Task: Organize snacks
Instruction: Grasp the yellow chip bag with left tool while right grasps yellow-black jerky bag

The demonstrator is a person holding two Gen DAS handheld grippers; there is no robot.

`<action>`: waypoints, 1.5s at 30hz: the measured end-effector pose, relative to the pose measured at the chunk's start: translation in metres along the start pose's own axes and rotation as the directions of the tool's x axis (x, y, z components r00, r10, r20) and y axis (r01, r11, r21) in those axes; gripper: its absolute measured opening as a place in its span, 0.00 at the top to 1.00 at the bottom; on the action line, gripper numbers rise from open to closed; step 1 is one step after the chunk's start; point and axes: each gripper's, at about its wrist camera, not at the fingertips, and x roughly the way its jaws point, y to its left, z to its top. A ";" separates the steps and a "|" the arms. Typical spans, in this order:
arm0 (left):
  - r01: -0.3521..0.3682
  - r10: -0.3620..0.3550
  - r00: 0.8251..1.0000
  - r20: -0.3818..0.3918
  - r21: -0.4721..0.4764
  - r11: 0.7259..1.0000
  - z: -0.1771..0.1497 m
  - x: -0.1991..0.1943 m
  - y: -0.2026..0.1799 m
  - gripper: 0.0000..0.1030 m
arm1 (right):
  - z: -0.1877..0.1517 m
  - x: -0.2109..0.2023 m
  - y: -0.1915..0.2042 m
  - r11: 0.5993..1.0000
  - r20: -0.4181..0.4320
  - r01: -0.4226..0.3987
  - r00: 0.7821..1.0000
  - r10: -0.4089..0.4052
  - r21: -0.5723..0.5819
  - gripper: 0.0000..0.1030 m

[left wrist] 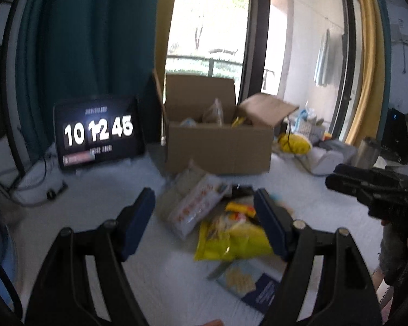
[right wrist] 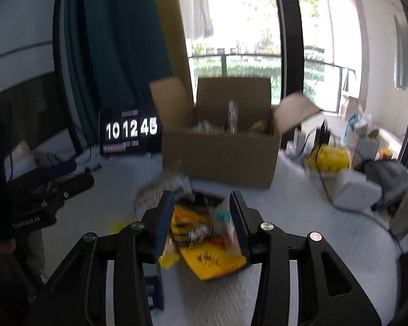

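1. Looking along the left gripper (left wrist: 204,217), its blue-padded fingers (left wrist: 138,220) are seen spread wide, with nothing pressed between them. A heap of snack packets is framed by the gap, lying on the white table (left wrist: 95,206) just in front of an open cardboard box (left wrist: 220,146). A white packet (left wrist: 195,206) lies with its long axis running diagonally from near left to far right, toward the box. A yellow bag (left wrist: 231,241) is spread beside the right finger, and a cracker packet (left wrist: 244,279) lies nearer the camera. A few packets can already be made out inside the box, whose flaps stand open. A digital clock (left wrist: 98,133) is propped left of the box, with cables beside it. Clutter is piled to the right of the box, including a yellow bundle (left wrist: 293,141). The right gripper (left wrist: 367,190) is seen at the far right edge.

2. Looking along the right gripper (right wrist: 201,217), its jaws are seen parted, with no pad pressing on anything. A yellow-and-black bag (right wrist: 204,247) is framed between the fingers, lying flat on the table with its long axis roughly toward the box (right wrist: 220,154). More packets, blurred, are scattered around it. The clock (right wrist: 130,133) stands left of the box.
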 end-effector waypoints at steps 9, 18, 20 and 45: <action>0.011 -0.015 0.994 -0.113 -0.040 0.999 -0.046 0.020 0.013 0.26 | -0.045 0.034 0.014 0.999 -0.130 -0.010 0.992 0.006 -0.035 0.40; 0.108 -0.104 0.978 -0.179 0.014 0.994 -0.055 0.038 -0.011 0.06 | -0.060 0.068 -0.006 0.999 -0.209 0.045 0.977 -0.049 -0.020 0.39; 0.126 -0.119 0.976 -0.183 0.024 0.992 -0.054 0.041 -0.017 0.06 | -0.059 0.070 -0.008 0.999 -0.211 0.037 0.977 -0.042 -0.027 0.35; 0.216 -0.213 0.935 -0.282 -0.023 0.976 -0.038 0.089 -0.006 0.06 | -0.022 0.131 0.009 0.978 -0.291 -0.124 0.954 0.071 -0.170 0.35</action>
